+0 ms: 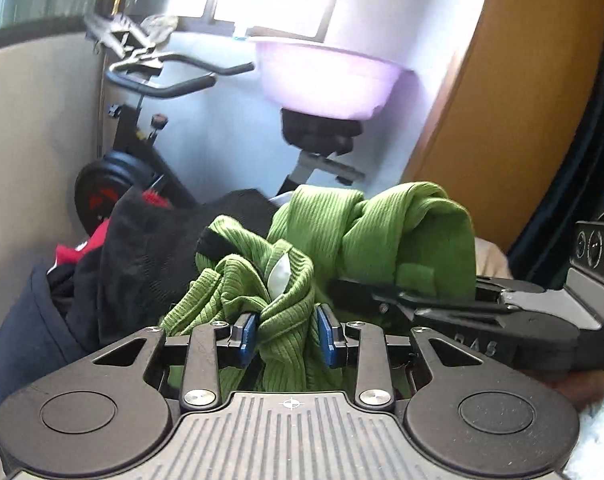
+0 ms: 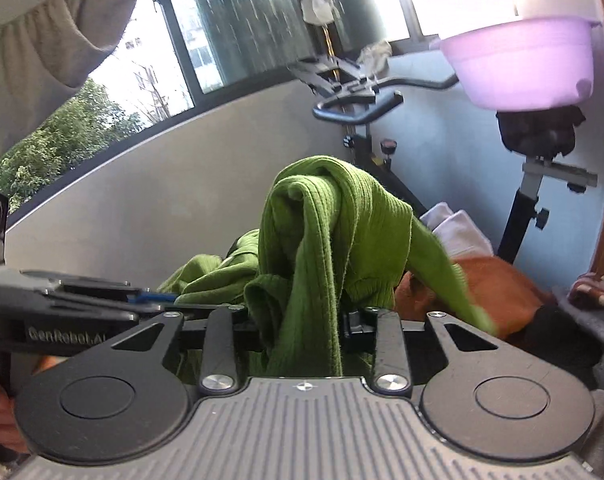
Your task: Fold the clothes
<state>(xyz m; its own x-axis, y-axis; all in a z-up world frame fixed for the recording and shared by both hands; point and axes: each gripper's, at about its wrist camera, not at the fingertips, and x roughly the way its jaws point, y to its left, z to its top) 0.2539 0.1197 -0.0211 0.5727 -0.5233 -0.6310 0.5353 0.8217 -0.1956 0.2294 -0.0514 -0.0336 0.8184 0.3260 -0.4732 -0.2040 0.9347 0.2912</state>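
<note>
A green ribbed garment (image 1: pixel 382 232) hangs bunched in front of both grippers. In the left wrist view, my left gripper (image 1: pixel 288 334) is shut on a twisted fold of it, with the blue pads (image 1: pixel 247 336) pressing from both sides just below a white label (image 1: pixel 279 276). My right gripper (image 1: pixel 366 292) reaches in from the right, with green cloth draped over its fingers. In the right wrist view the green garment (image 2: pixel 326 240) rises in a peak and runs down between the jaws of my right gripper (image 2: pixel 302 320), hiding its pads. The left gripper (image 2: pixel 154 299) lies at the left.
Behind the clothes are an exercise bike (image 1: pixel 142 136) and a purple basin (image 1: pixel 326 76) resting on its saddle. A dark pile with red cloth (image 1: pixel 114 264) lies left. Orange cloth (image 2: pixel 494 284) and white folded cloth (image 2: pixel 458 228) lie right. A wooden panel (image 1: pixel 514 112) stands at right. A grey sleeve (image 2: pixel 34 40) hangs top left.
</note>
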